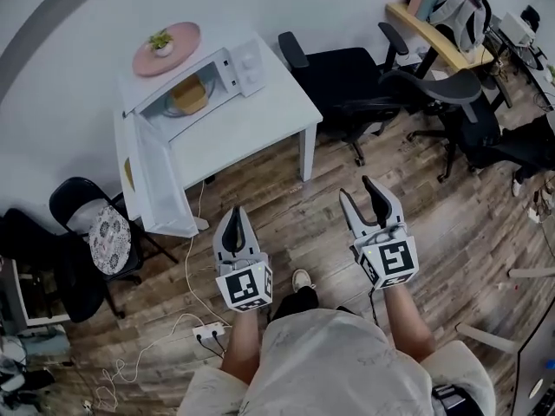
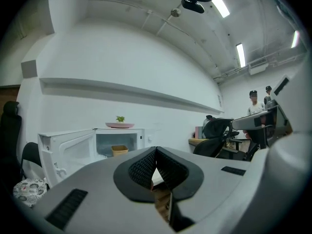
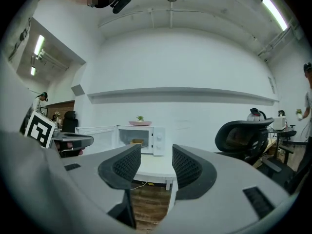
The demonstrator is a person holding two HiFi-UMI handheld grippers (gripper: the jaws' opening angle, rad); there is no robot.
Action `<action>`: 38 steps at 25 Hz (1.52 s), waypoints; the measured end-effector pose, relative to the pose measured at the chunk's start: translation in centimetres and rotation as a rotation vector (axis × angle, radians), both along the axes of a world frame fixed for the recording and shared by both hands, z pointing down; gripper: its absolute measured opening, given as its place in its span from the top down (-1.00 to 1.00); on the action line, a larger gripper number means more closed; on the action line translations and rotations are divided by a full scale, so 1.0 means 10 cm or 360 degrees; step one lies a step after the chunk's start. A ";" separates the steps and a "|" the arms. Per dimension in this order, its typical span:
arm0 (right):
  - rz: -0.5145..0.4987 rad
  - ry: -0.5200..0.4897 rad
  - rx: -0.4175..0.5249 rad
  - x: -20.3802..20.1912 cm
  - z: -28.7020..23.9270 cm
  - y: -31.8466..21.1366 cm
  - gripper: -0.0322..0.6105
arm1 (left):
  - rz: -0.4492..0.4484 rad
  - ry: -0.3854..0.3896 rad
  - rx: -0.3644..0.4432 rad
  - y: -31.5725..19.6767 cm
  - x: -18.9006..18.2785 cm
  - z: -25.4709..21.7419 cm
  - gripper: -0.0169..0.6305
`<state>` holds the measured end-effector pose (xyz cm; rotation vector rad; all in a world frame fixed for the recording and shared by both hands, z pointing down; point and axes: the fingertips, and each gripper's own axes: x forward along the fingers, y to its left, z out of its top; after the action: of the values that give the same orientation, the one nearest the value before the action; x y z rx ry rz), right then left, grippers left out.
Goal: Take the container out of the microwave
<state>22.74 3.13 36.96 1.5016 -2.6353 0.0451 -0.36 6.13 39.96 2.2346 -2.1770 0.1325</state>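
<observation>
A white microwave (image 1: 232, 69) stands on a white table (image 1: 260, 120) with its door (image 1: 156, 185) swung wide open toward me. Inside sits a tan container (image 1: 189, 95), also seen in the left gripper view as the container (image 2: 119, 150) and small in the right gripper view as the container (image 3: 137, 142). My left gripper (image 1: 234, 219) is shut, empty, held well short of the table. My right gripper (image 1: 366, 198) is open, with nothing between its jaws, and is also well back from the table.
A pink plate with a small plant (image 1: 166, 48) rests on top of the microwave. Black office chairs (image 1: 347, 81) stand right of the table, a black chair with a patterned cushion (image 1: 100, 232) at left. A power strip and cables (image 1: 204, 329) lie on the wooden floor.
</observation>
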 end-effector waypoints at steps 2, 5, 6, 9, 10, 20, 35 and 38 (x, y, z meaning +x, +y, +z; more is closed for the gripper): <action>-0.0017 0.0003 -0.0018 -0.15 0.03 -0.12 0.26 | -0.0020 -0.0002 -0.0014 -0.10 -0.14 0.04 0.92; -0.0043 0.0010 -0.0034 -0.37 0.07 -0.30 0.26 | -0.0061 -0.0002 -0.0031 -0.22 -0.38 0.09 0.92; -0.0054 0.0011 -0.0039 -0.45 0.09 -0.36 0.26 | -0.0075 0.0001 -0.0036 -0.25 -0.47 0.10 0.92; -0.0094 0.0021 -0.0047 -0.72 0.11 -0.53 0.26 | -0.0115 0.0013 -0.0052 -0.36 -0.73 0.17 0.92; -0.0114 0.0029 -0.0041 -0.82 0.09 -0.58 0.26 | -0.0127 0.0019 -0.0056 -0.40 -0.80 0.18 0.92; -0.0197 0.0036 -0.0001 -1.20 -0.03 -0.84 0.26 | -0.0182 0.0036 -0.0010 -0.60 -1.09 0.07 0.92; -0.0505 -0.0024 0.0066 -1.83 -0.17 -1.86 0.26 | -0.0436 -0.0021 0.0047 -1.21 -1.51 -0.14 0.92; -0.0546 -0.0043 0.0055 -1.92 -0.20 -2.11 0.26 | -0.0489 -0.0027 0.0044 -1.38 -1.57 -0.20 0.92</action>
<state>3.56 -17.93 34.93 1.0433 -2.8876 -0.0093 -16.05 -7.67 37.96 1.8852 -2.5100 0.1155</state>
